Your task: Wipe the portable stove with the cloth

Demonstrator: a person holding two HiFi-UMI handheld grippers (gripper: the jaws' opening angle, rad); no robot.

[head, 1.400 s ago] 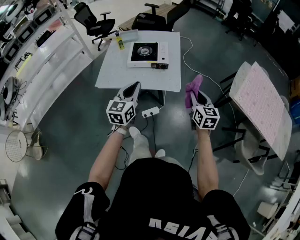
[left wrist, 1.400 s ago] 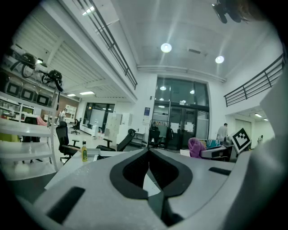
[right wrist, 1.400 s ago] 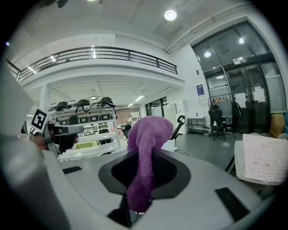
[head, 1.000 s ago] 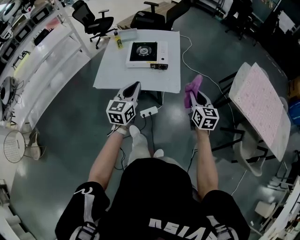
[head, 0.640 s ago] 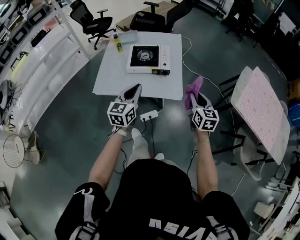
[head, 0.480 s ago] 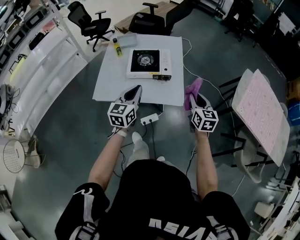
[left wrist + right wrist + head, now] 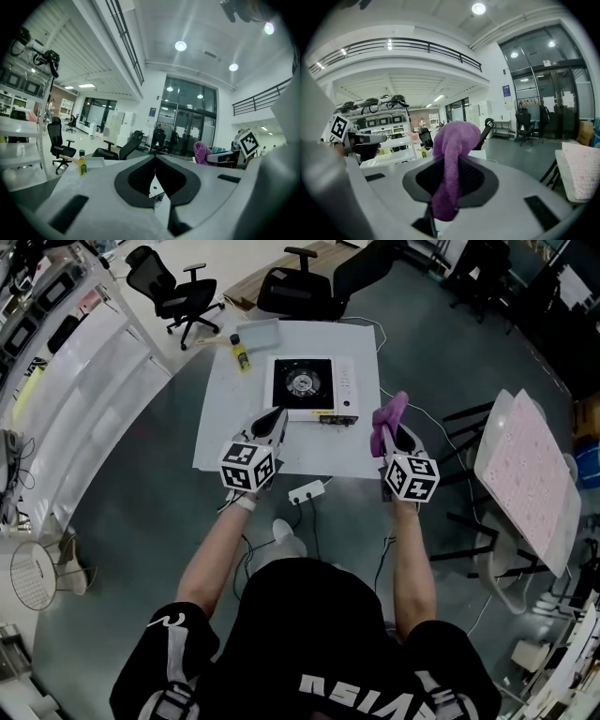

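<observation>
The right claw (image 7: 392,430) pinches a fuzzy purple cloth (image 7: 387,415), which bulges soft and rounded above its tips. The left claw (image 7: 275,418) is closed, with nothing inside. The flat white stove (image 7: 328,390), rectangular with 1 round burner (image 7: 300,383) on a black plate, lies on the pale desk (image 7: 225,423), just ahead of both claws.

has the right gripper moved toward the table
Yes: the right gripper, clamping the cloth, has advanced past the table's near edge, now level with the stove.
</observation>
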